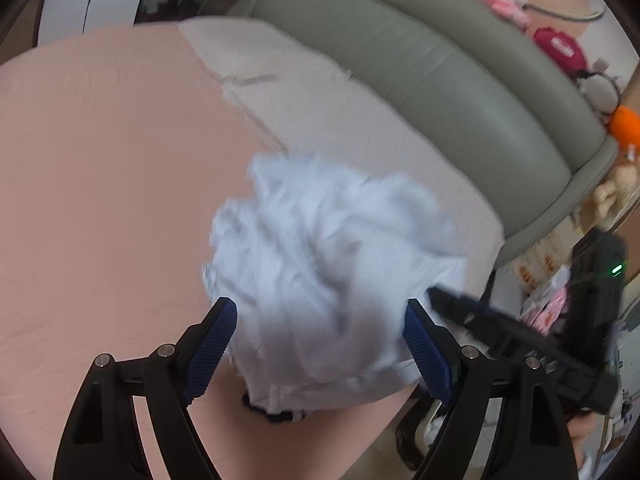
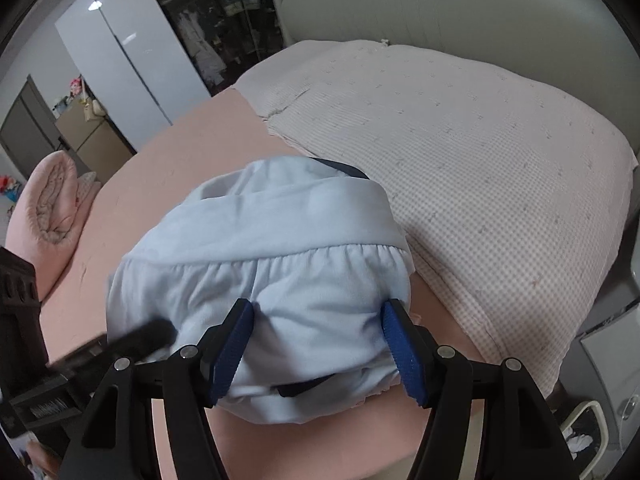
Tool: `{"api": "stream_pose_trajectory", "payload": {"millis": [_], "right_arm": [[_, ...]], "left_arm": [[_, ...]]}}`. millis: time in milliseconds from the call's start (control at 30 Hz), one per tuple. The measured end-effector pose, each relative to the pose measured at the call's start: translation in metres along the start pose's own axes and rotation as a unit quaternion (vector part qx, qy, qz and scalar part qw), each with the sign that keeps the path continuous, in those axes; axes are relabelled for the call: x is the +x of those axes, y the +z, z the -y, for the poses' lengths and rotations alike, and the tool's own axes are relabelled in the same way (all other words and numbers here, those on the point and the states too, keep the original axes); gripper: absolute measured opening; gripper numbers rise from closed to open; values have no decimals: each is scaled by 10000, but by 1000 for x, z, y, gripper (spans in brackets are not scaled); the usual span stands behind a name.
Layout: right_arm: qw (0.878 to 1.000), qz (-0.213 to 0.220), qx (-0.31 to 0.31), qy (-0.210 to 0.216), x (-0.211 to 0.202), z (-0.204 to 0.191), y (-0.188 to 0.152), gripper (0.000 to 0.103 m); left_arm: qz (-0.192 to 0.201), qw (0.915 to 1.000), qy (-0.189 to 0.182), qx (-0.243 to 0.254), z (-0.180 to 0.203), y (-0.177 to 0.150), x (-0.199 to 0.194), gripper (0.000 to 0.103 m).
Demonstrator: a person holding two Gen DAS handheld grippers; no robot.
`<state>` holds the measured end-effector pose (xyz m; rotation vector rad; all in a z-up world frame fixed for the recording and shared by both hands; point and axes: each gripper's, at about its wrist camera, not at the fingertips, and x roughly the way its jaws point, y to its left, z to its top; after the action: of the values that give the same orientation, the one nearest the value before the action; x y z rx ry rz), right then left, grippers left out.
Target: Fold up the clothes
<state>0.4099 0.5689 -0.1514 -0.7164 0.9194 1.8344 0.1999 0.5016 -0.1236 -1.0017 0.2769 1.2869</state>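
A light blue garment [image 1: 320,272] with dark trim lies bunched on the pink bed sheet [image 1: 100,200]; it is blurred in the left wrist view. My left gripper [image 1: 320,328] is open just above it, its blue pads either side of the cloth. In the right wrist view the garment [image 2: 272,264] shows a gathered seam and a dark band. My right gripper [image 2: 316,332] is open over its near edge. The right gripper [image 1: 520,332] appears at the garment's right side in the left view; the left gripper [image 2: 120,344] shows at lower left in the right view.
A checked pillow [image 2: 460,152] lies beyond the garment against a grey-green padded headboard [image 1: 440,60]. Plush toys [image 1: 556,44] sit behind the headboard. A rolled pink blanket [image 2: 52,208] lies at the bed's left. A white wardrobe [image 2: 132,48] stands behind.
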Motion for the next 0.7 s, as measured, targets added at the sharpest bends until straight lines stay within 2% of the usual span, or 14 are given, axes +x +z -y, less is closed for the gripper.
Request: {"api": "stream_pose_trajectory", "payload": {"millis": [33, 133, 167, 267, 300, 400, 500, 567, 700], "right_arm": [[10000, 10, -19, -18, -1, 1, 2, 66], [9997, -198, -35, -111, 4, -1, 5, 66], [9996, -265, -5, -121, 7, 0, 5, 66], [9993, -348, -12, -102, 5, 1, 4, 66], [9992, -381, -42, -114, 4, 0, 3, 66], [9988, -456, -147, -121, -9, -5, 6, 66], [9995, 73, -272, -124, -40, -15, 21, 66], [9991, 310, -264, -77, -50, -21, 38, 67], [9995, 78, -291, -100, -26, -36, 67, 67]], "left_arm": [[115, 9999, 41, 75, 3, 8, -4, 83], [272, 9977, 545, 283, 1, 40, 2, 83], [203, 9967, 732, 297, -4, 49, 10, 83], [-457, 9917, 1196, 151, -23, 59, 52, 84], [-606, 9903, 1242, 113, -30, 58, 60, 84], [-384, 9923, 1173, 46, -37, 46, 57, 84], [-425, 9933, 1067, -82, -42, 31, 52, 84], [-438, 9938, 1003, -189, -48, 34, 54, 84], [-388, 9938, 1009, -251, -48, 28, 53, 85]]}}
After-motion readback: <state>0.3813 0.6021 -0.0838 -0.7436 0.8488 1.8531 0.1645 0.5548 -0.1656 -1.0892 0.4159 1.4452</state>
